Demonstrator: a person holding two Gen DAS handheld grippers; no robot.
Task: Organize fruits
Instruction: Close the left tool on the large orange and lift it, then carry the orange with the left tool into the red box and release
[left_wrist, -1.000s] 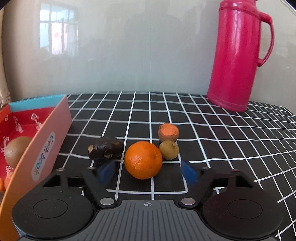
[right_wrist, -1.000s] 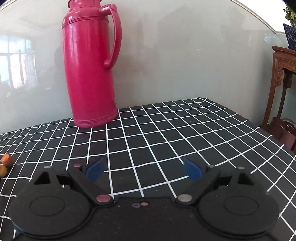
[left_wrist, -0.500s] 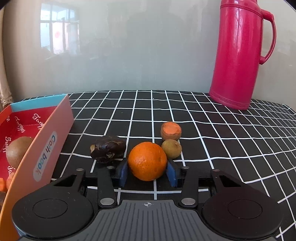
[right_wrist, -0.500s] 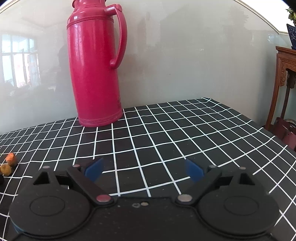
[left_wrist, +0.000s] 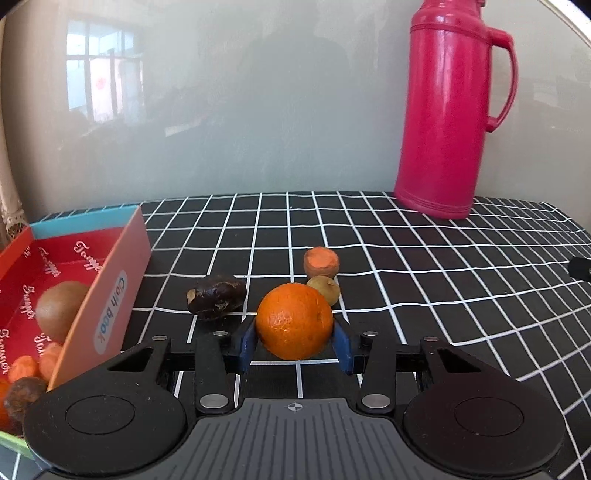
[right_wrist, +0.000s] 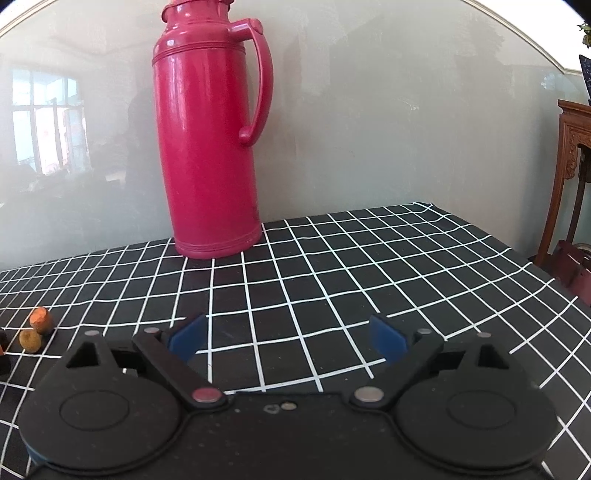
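Note:
My left gripper (left_wrist: 294, 341) is shut on an orange (left_wrist: 294, 320), its blue pads against both sides, lifted slightly off the checked cloth. Behind it lie a dark brown date-like fruit (left_wrist: 217, 301), a small yellow-brown fruit (left_wrist: 325, 289) and an orange carrot-like piece (left_wrist: 321, 261). A red and orange box (left_wrist: 99, 295) at the left holds a kiwi (left_wrist: 61, 309) and several other fruits. My right gripper (right_wrist: 286, 338) is open and empty over the cloth; the carrot-like piece (right_wrist: 40, 319) and small fruit (right_wrist: 30, 339) show at its far left.
A tall pink thermos (left_wrist: 448, 110) stands at the back right by the glossy wall, and shows in the right wrist view (right_wrist: 208, 147). The black checked tablecloth (right_wrist: 332, 280) covers the table. A wooden stand (right_wrist: 572, 177) is beyond the right table edge.
My left gripper closed its jaws on the orange and has lifted it a little. My right gripper stayed open and shifted slightly left.

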